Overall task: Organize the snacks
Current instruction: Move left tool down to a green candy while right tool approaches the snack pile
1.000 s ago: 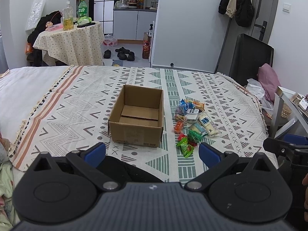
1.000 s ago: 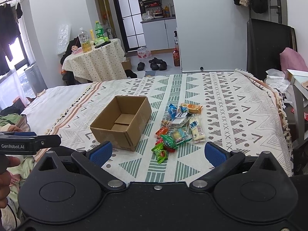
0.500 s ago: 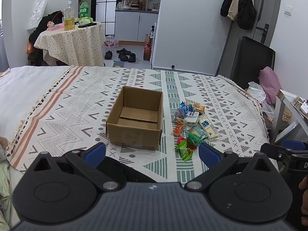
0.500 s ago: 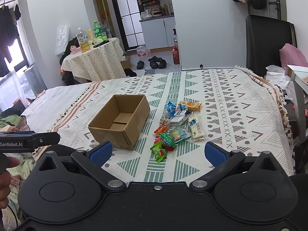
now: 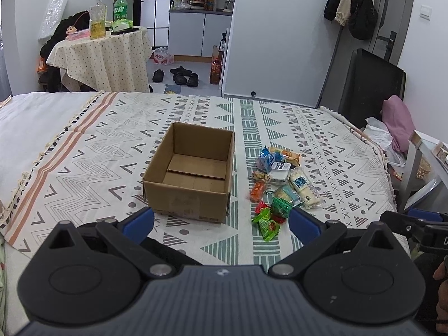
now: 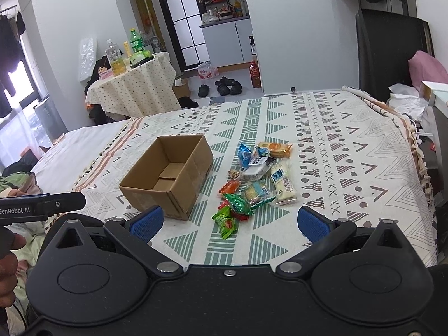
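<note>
From the left wrist camera, the left gripper (image 5: 221, 222) hangs low over the near edge of a bed (image 5: 84, 151) draped in a zigzag-patterned blanket, its blue-padded fingers (image 5: 139, 224) spread wide and holding nothing. An open cardboard box (image 5: 190, 172) sits upright on the blanket, empty inside, its long axis running away from the camera. Just to its right, apart from it, lies a loose pile of snacks (image 5: 280, 184); a long white packet (image 5: 303, 187) in the pile runs roughly parallel to the box, and a green packet (image 5: 266, 222) lies nearest the camera. The right gripper's tip shows at the right edge. From the right wrist camera, the right gripper (image 6: 228, 222) also hovers above the blanket's near edge, fingers (image 6: 315, 224) spread wide and empty. Here the cardboard box (image 6: 168, 179) appears left of centre, its long axis slanting away to the upper right, with the snacks (image 6: 252, 184) just beside its right wall and the white packet (image 6: 282, 182) pointing away from the camera. The left gripper's black arm juts in at the left edge above a hand (image 6: 8, 268).
</note>
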The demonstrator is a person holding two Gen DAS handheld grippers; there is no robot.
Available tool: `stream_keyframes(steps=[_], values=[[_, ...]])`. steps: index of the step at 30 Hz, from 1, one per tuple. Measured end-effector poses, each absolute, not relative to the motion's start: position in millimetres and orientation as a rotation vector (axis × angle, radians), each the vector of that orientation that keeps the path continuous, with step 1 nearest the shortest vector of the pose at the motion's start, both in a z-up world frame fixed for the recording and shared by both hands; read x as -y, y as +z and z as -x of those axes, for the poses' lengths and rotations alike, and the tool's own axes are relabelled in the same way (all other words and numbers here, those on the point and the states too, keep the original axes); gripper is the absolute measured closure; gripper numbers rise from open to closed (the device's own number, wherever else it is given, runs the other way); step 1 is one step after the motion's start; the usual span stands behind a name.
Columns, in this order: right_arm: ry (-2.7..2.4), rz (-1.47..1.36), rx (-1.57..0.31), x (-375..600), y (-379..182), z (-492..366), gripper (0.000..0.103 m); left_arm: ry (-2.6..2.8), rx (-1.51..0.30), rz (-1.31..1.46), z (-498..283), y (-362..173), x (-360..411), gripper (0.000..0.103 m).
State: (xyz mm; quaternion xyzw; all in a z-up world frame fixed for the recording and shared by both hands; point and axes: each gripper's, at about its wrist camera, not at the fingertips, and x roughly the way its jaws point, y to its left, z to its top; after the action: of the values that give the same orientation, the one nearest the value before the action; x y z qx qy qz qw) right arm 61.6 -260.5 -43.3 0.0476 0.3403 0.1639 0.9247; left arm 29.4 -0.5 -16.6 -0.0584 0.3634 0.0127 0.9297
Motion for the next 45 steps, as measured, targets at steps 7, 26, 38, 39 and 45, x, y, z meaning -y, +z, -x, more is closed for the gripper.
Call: stream_keyframes(steps=[7,26,38,39,45], values=[[0.34,-0.131,-0.72,275,-55,-81,0.0,0.045,-0.778,0.13,-49,-31,11,0.001],[0.369,-0.234,-0.832,301,-103,-141,0.007,0.099,-0.863,0.145,-104,-75,36,0.015],[0.389,-0.264,-0.912,298,-123,-176,0.016,0.096,-0.943,0.184,-145,-111,57,0.034],[0.394,-0.266,-0.921,297,-125,-179,0.018,0.098,-0.95,0.191,-147,-115,59,0.036],[0.402,-0.295,-0.968,299,-137,-199,0.024,0.102,-0.996,0.219,-162,-135,68,0.044]])
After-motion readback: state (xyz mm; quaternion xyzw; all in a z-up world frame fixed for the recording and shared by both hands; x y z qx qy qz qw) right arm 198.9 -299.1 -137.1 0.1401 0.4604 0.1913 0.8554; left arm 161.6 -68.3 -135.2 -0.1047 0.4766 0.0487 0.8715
